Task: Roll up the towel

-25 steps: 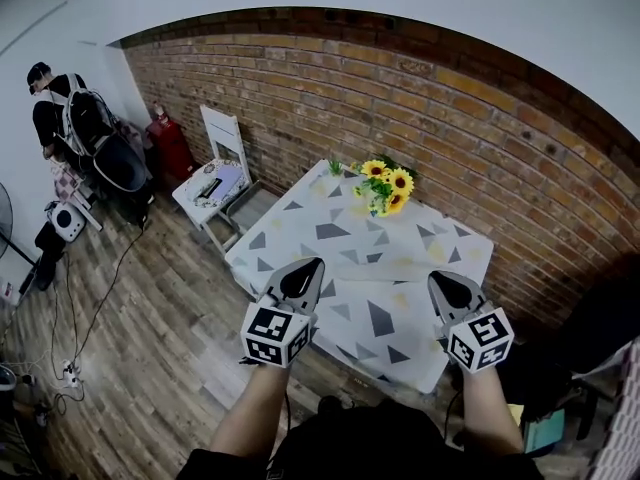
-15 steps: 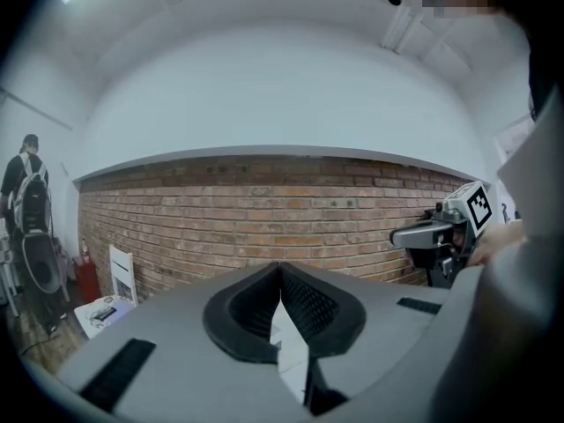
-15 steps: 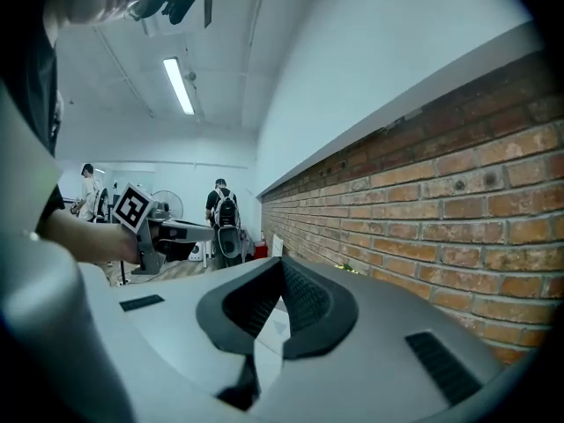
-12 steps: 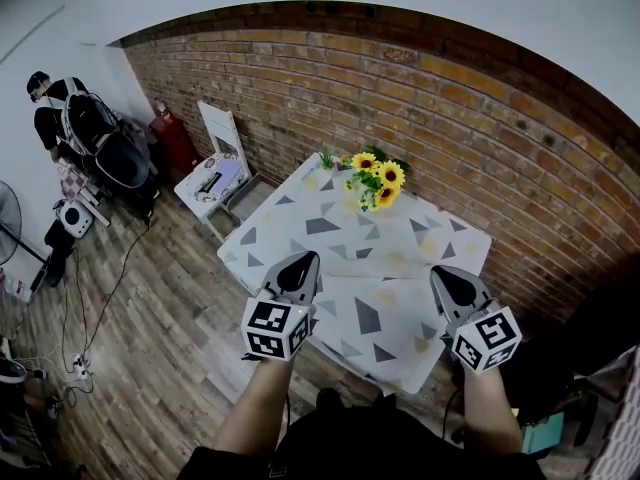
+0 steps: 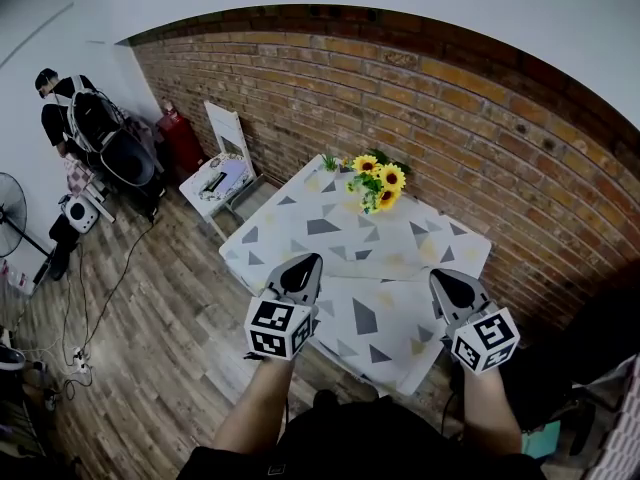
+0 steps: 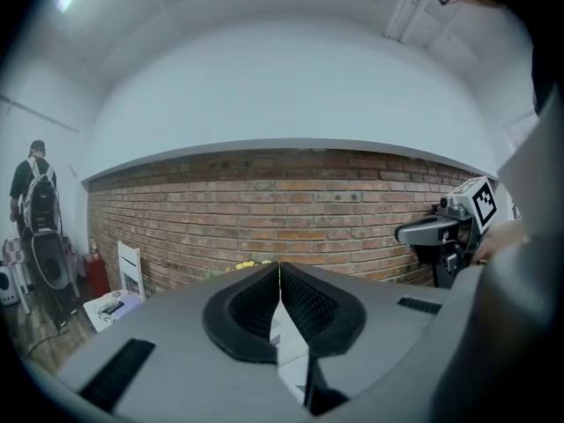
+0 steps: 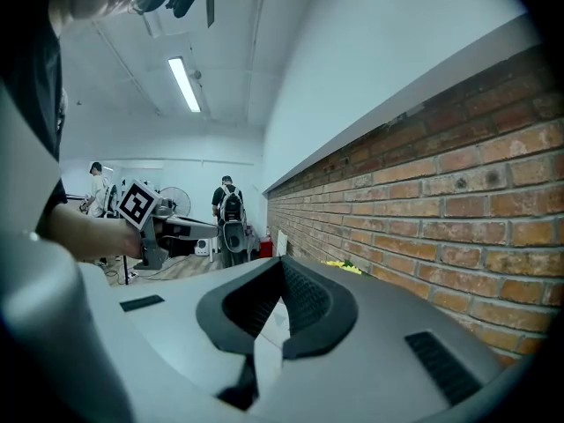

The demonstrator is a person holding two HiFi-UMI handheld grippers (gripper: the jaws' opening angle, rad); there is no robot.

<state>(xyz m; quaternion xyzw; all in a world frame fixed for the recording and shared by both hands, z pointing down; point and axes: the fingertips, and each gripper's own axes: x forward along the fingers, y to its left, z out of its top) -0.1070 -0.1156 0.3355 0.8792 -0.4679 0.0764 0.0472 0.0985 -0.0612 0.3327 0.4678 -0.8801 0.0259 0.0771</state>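
Above the near edge of the tabletop (image 5: 300, 223) I hold both tongs about level and well apart. The left tongs (image 5: 311, 261) are over the left part of that edge and the right tongs (image 5: 438, 277) over the right. Both are clenched tip to tip with nothing in them. Each gripper view shows only a sliver of patterned fabric through the slit beneath the tips.

I cannot pick out a towel as a separate thing. The only fabric in sight is the white cloth (image 5: 345, 268) with grey and yellow triangles, which lies flat over the tabletop and hangs off the near edge. If that is the towel, none of it is rolled yet, so I judge the task to be at its very start: the approach, before any grip.

The next move calls for releasing both tongs, lowering them to the near hem, and pinching it at two points so the first turn stays even. The sunflowers (image 5: 380, 182) stand on the far side by the brick wall (image 5: 450, 118), and a roll travelling that way would likely meet them.
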